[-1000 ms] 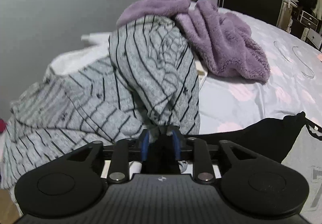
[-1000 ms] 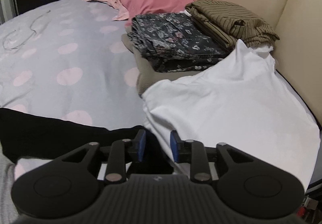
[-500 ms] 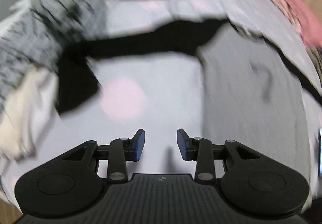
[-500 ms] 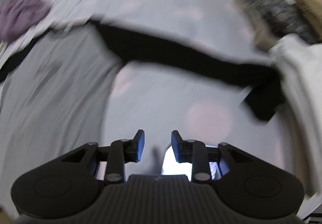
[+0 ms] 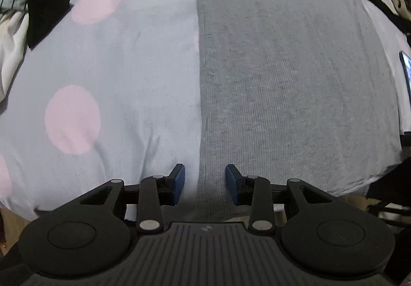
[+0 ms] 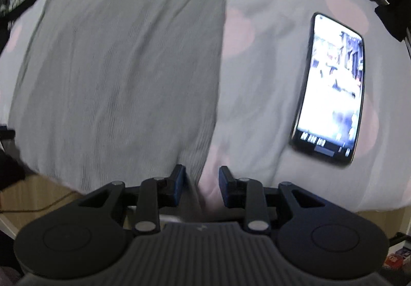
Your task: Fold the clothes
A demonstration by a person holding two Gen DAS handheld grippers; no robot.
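Both views are dimly and evenly lit, with no hard shadows cast. Strong fisheye bulging is seen, and the bed sheet [image 5: 123,85] is bent away toward every edge. The left wrist view is rendered fairly sharp. The right wrist view is smeared by motion blur, and the lit phone screen [image 6: 334,85] at 2 o'clock is blown out to white.

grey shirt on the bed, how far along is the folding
Done: the grey shirt lies spread flat on the dotted bedsheet, black sleeves outward. In hand: nothing; the left gripper and right gripper are open at its two lower corners. Left: gripping and every fold. A lit phone lies beside it.
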